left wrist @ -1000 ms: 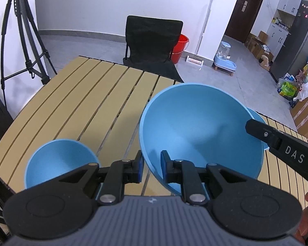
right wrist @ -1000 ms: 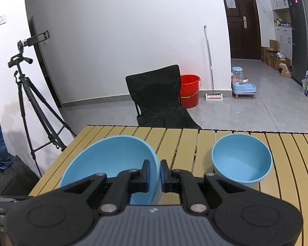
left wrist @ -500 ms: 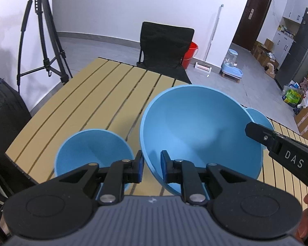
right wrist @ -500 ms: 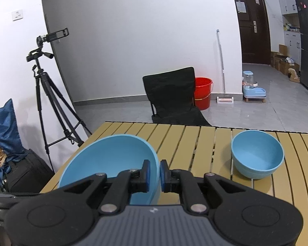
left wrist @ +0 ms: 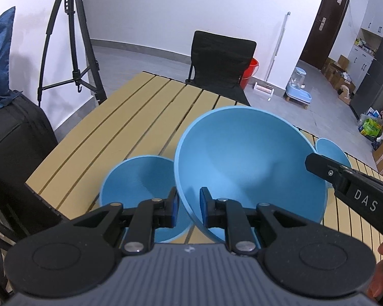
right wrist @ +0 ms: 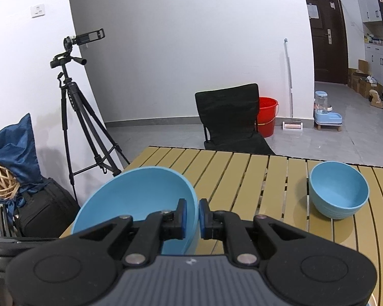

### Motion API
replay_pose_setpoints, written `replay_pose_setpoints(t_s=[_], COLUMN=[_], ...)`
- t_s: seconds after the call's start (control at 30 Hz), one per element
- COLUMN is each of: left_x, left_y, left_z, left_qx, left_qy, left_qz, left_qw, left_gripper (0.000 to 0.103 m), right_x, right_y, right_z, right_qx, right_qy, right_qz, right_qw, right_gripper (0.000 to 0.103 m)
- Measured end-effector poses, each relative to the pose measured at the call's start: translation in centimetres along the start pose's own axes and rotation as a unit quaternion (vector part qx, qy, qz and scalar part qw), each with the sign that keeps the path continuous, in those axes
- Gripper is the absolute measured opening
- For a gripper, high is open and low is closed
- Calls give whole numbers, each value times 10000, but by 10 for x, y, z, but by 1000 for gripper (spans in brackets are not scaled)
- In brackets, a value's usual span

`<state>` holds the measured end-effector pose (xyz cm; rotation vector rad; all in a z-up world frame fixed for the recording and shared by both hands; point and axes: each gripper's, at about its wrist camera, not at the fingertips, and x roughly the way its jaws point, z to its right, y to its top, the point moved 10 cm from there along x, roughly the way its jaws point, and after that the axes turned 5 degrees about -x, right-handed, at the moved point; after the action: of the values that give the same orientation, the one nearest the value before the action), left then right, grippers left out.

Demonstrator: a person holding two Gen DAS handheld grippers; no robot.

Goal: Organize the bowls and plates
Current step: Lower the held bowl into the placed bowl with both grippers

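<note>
The left gripper (left wrist: 188, 205) is clamped on the near rim of the big bowl (left wrist: 250, 163), with one blue pad outside the wall and the other pad inside. The right gripper (right wrist: 191, 215) is clamped on the rim of the same big bowl (right wrist: 140, 199) at the opposite side; in the left wrist view its black finger, with the letters DAS, reaches in from the right to that edge. The big bowl is tilted and seems to be held above the table (left wrist: 130, 117), although the gap under it cannot be seen well.

Just to the left of the left gripper, and lower than the big bowl, a small bowl (left wrist: 138, 178) sits on the table. The rim of the big bowl covers a part of it on the right side. Beyond the big bowl, to the right of the left gripper, the edge of another small bowl (left wrist: 329, 150) shows behind the black finger. In the right wrist view this other small bowl (right wrist: 338, 190) stands upright on the table (right wrist: 245, 170), ahead and to the right of the right gripper, well apart from the big bowl.

Past the far edge of the table there is a black chair (right wrist: 228, 117), and a tripod (right wrist: 74, 112) stands to the left.
</note>
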<state>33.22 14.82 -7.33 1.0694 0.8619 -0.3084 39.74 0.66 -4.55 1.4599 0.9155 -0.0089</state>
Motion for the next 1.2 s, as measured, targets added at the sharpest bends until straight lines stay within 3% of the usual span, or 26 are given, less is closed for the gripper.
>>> replay_pose_setpoints(t_s=[0.57, 1.2], left_x=[-3, 38], left_y=[3, 0], left_z=[-56, -100], left_qx=[-292, -253], left_qy=[203, 424], left_qz=[42, -95], left_qw=[9994, 9987], left_gripper=[18, 18], right_x=[21, 75], right_y=[-10, -34], right_z=[-57, -91], right_qx=[-216, -244], right_qy=[233, 291], right_qz=[-180, -501], right_qw=[9993, 9980], right_gripper=[10, 10])
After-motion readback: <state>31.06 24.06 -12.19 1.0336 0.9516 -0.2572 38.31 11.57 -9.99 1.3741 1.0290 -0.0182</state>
